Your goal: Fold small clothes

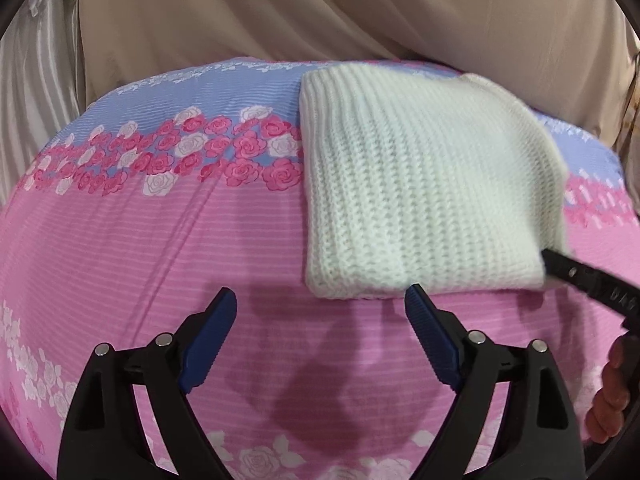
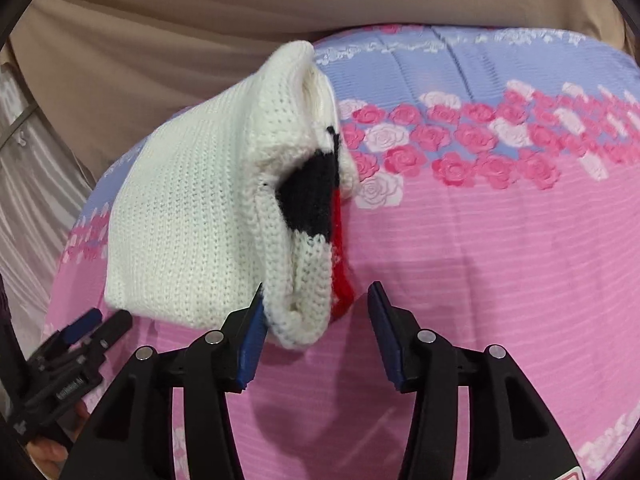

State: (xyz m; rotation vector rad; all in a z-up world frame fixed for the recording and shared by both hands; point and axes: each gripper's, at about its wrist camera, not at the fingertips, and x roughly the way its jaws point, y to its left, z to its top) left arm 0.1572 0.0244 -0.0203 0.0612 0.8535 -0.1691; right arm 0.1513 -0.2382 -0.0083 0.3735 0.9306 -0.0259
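A folded white knitted garment [image 1: 424, 196] lies on the pink and blue flowered bed sheet [image 1: 160, 248]. My left gripper [image 1: 320, 298] hovers open just in front of its near edge, with nothing between the pads. In the right wrist view the garment [image 2: 184, 220] shows a black and red patch [image 2: 320, 204] inside its folded right edge. My right gripper [image 2: 318, 290] is open around that edge's near corner. Its left pad touches the knit and its right pad stands apart. One black finger of the right gripper [image 1: 576, 276] rests at the garment's right corner.
Beige cloth [image 1: 320, 12] hangs behind the bed, with a pale shiny curtain [image 1: 36, 92] at the left. A person's hand [image 1: 612, 392] holds the right tool. The left gripper [image 2: 92, 326] shows at the lower left of the right wrist view.
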